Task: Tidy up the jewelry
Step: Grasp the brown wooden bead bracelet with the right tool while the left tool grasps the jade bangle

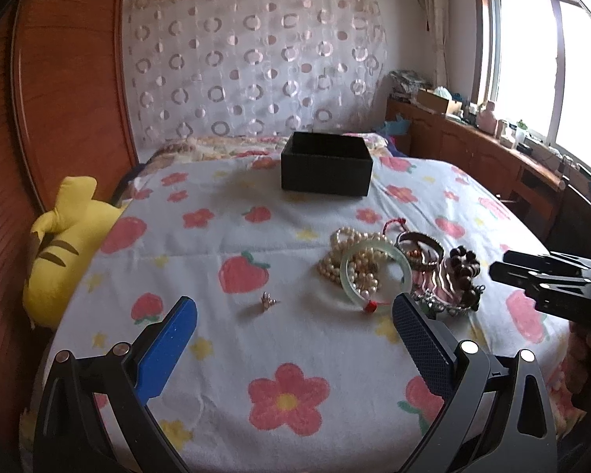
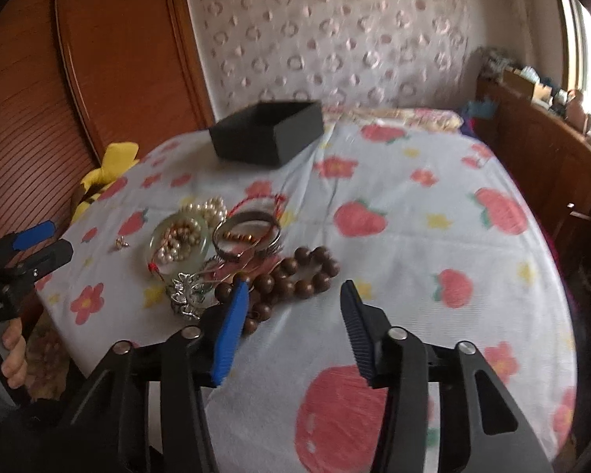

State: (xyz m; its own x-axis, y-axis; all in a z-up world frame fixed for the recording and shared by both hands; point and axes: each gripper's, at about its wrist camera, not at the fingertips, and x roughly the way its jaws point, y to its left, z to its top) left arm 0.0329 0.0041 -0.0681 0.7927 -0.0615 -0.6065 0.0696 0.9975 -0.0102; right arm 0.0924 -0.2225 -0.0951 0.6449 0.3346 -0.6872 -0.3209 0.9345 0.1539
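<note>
A bed [image 1: 256, 414] covered by a white sheet printed with red flowers and strawberries filled both views. A yellow plush toy [image 1: 59, 252] lay at its left edge, against a reddish wooden headboard [image 1: 71, 79]. Behind hung a sheer curtain [image 1: 256, 59] patterned with rings. A bright window [image 1: 539, 59] stood above a long wooden cabinet [image 1: 492, 157] holding what seemed to be boxes and bottles.

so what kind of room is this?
Most likely a bedroom: the jewelry lies on a bed with a floral sheet, a wooden headboard stands at the left, and a yellow plush toy sits beside it.
</note>
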